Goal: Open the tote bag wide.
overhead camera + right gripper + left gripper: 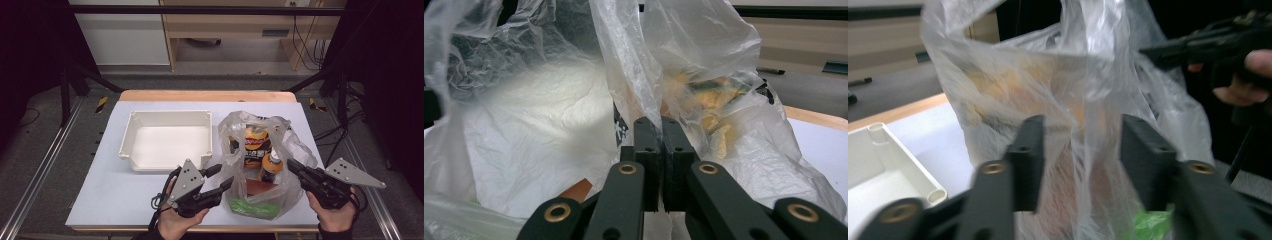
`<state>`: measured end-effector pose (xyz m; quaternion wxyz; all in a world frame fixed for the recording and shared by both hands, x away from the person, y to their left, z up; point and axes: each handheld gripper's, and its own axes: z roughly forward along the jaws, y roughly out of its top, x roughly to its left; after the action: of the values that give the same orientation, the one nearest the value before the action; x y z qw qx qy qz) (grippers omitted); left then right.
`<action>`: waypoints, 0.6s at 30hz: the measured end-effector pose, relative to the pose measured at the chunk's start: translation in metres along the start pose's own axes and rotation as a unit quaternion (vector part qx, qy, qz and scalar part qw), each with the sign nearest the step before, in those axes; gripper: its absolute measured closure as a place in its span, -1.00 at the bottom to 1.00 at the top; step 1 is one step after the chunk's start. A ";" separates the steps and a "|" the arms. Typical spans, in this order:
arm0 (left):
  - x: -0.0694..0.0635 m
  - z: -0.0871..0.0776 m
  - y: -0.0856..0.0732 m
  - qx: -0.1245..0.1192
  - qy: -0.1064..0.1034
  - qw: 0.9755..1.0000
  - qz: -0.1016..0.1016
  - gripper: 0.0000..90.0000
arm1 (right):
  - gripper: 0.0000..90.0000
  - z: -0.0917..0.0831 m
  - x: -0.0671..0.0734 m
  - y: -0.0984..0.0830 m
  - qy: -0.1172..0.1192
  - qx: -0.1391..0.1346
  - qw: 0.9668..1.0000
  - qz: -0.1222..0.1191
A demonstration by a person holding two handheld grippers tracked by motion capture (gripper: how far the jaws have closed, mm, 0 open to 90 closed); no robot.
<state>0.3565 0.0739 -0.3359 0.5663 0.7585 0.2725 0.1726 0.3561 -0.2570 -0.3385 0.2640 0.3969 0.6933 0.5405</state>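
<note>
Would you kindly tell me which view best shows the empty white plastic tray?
The high view: the white plastic tray is whole there, left of the clear bag. The left gripper view catches one corner.

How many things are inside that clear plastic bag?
4 that I can make out in the plastic bag: a snack packet at the back, a bottle leaning beside it, a brown item, a green packet in front. More may be hidden.

The bag (pixel 260 165) is thin, clear, crinkled plastic with a gloss. Left of the bag, the tray (pixel 167 137) is smooth, matt, off-white plastic on a matt sheet (pixel 110 190).
</note>
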 end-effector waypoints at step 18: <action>0.033 0.014 0.000 0.033 0.022 0.999 -0.010 1.00 | 0.96 -0.005 -0.018 -0.010 -0.036 -0.010 0.999 0.015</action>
<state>0.3904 0.0833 -0.3411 0.5365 0.7699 0.2982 0.1743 0.3592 -0.2763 -0.3475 0.2848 0.4236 0.6720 0.5365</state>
